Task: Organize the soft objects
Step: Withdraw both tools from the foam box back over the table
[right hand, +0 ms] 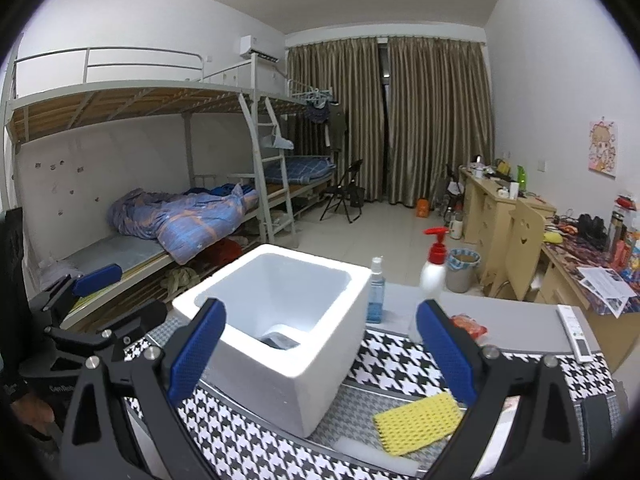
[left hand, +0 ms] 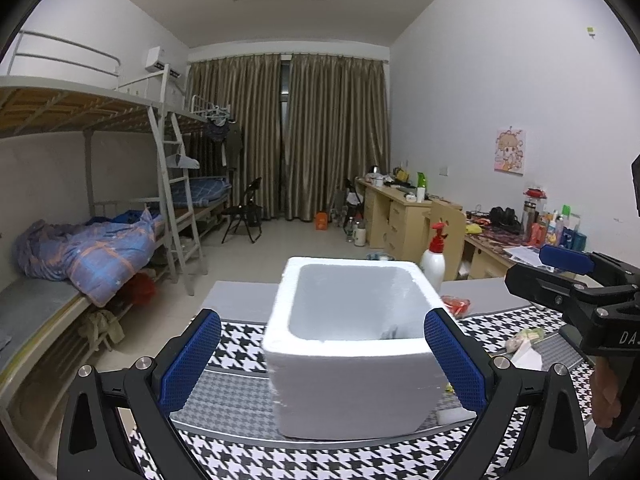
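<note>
A white foam box (left hand: pixel 352 344) stands on the houndstooth mat (left hand: pixel 240 344); it also shows in the right wrist view (right hand: pixel 288 320), with a grey soft item (right hand: pixel 280 339) on its floor. A yellow sponge (right hand: pixel 418 420) lies on the mat right of the box, a white foam piece (right hand: pixel 372 454) in front of it. My left gripper (left hand: pixel 324 360) is open and empty, held around the box's near side. My right gripper (right hand: pixel 320 356) is open and empty, above the box's near corner. In the left wrist view the right gripper (left hand: pixel 568 272) sits at the right edge.
A white pump bottle with a red top (right hand: pixel 434 268), a blue spray bottle (right hand: pixel 376 292), a red packet (right hand: pixel 470 324) and a remote (right hand: pixel 576 332) stand behind the mat. A pale packet (left hand: pixel 524 340) lies at the right. Bunk beds are left, desks right.
</note>
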A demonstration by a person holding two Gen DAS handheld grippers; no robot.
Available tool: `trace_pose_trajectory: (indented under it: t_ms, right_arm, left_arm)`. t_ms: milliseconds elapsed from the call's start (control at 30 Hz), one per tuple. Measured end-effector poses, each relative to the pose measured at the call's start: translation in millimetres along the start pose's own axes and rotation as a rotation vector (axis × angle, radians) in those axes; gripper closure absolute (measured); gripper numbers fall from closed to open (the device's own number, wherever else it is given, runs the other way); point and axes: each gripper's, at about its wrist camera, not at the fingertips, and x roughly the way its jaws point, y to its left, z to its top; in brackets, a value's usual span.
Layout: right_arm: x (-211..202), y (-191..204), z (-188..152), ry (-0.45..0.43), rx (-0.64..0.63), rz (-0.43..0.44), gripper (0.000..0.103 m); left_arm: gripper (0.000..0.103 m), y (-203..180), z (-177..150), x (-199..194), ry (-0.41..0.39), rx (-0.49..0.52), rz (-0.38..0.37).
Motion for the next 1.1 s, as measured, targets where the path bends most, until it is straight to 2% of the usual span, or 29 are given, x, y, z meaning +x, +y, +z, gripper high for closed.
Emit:
trace_pose_trajectory:
  t_ms: [700,1100]
  right_arm:
    - [-39,-37,-16,-0.041,0.051,-0.119,0.005]
    - [-69,-62,-29,-0.039,0.098,-0.197,0.005]
  left_arm:
    - [0.001,-52,7,-7,-0.017,0.068,-0.096]
    - [0.001,-85,8,-10,-0.014,0.099,-0.184]
